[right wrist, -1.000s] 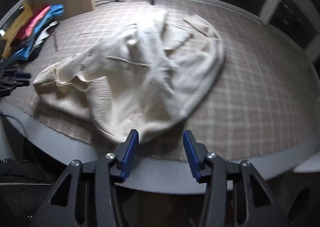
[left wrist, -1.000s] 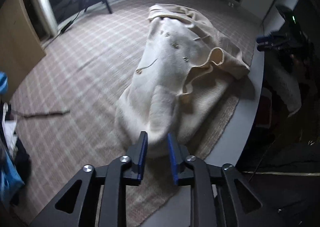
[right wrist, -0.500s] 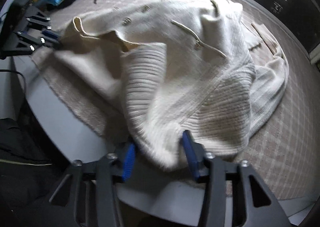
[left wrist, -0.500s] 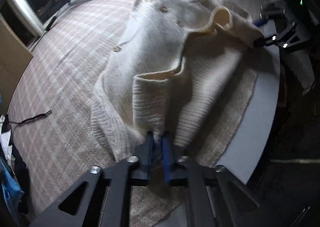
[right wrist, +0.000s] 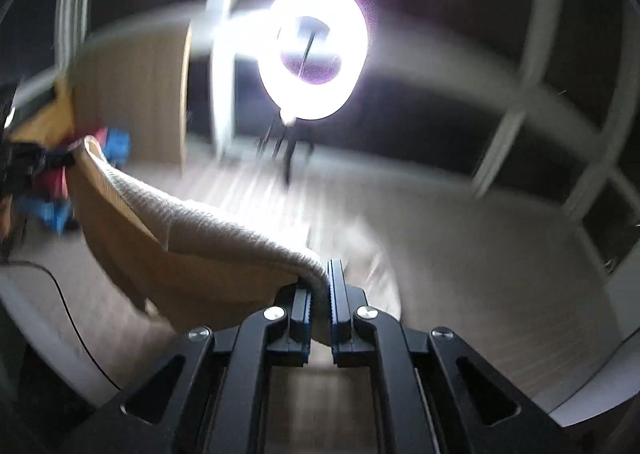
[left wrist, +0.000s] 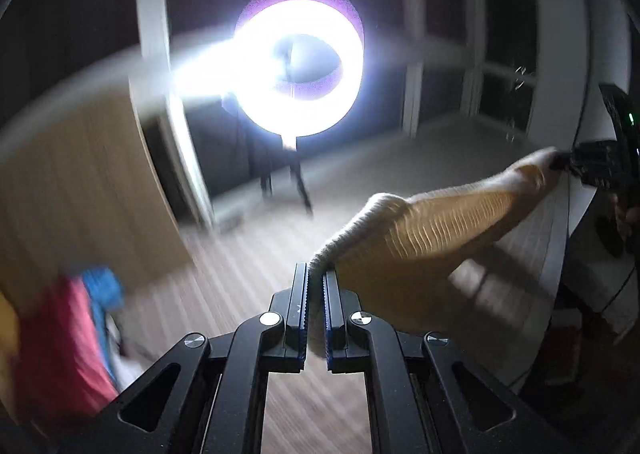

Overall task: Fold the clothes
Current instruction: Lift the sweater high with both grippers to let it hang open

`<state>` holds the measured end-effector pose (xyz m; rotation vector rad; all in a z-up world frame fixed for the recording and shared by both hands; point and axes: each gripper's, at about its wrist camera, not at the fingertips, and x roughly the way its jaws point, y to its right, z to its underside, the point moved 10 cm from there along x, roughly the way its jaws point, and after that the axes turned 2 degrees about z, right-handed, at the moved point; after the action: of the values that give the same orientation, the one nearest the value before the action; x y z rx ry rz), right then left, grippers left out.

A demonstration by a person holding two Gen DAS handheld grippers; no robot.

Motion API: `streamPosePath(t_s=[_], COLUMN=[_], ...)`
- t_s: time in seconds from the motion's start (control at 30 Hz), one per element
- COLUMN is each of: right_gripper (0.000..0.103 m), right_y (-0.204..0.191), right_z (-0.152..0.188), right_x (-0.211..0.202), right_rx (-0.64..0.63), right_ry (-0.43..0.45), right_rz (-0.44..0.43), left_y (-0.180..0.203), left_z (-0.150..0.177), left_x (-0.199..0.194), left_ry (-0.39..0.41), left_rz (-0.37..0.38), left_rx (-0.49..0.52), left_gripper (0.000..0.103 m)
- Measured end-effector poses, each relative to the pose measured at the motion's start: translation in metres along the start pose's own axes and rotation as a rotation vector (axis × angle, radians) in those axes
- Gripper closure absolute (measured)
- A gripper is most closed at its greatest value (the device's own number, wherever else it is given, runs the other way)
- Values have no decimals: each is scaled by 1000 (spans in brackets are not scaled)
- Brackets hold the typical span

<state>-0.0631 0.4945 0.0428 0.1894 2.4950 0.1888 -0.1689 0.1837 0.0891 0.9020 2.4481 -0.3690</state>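
While both grippers carry it clear of the table, the cream knit garment hangs stretched between them. Left gripper: jaws pinched nearly closed on one ribbed edge. Right gripper: likewise clamped on the other. Risk: thin bites on stretchy knit; a sideways tug could slip an edge, dropping that side.

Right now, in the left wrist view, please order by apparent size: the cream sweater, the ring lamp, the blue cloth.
1. Cream sweater, though it hangs nearest the camera.
2. Ring lamp, glare may enlarge it.
3. Blue cloth, blurred, partly hidden.
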Motion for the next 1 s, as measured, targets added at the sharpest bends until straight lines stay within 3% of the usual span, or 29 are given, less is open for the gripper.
streamPosePath(t_s=[0.1, 0.23, 0.37, 0.53, 0.63, 0.77, 0.9, 1.0], right_gripper=[97, 97, 97, 97, 97, 96, 96, 96], right_y=[18, 32, 29, 18, 9, 0, -2, 3], right_z=[-61, -114, -140, -150, -155, -156, -158, -156], right_x=[-58, -136, -197, -218, -204, -143, -50, 42], right_rx=[5, -1, -17, -70, -93, -105, -136, -127], right_ry=[130, 279, 377, 421, 418, 365, 276, 180], right_rz=[66, 85, 90, 135, 135, 107, 132, 135], left_y=[-5, -3, -1, -2, -19, -49, -96, -130], left_z=[-54, -102, -132, -137, -129, -119, -105, -84], left_x=[-58, -141, -199, -244, -235, -195, -112, -23], left_ry=[116, 248, 322, 348, 301, 246, 153, 40], left_rz=[-20, -127, -228, -321, -343, -358, -343, -337], left_rx=[2, 16, 6, 30, 31, 37, 15, 9], left_gripper=[98, 98, 98, 97, 97, 97, 97, 95])
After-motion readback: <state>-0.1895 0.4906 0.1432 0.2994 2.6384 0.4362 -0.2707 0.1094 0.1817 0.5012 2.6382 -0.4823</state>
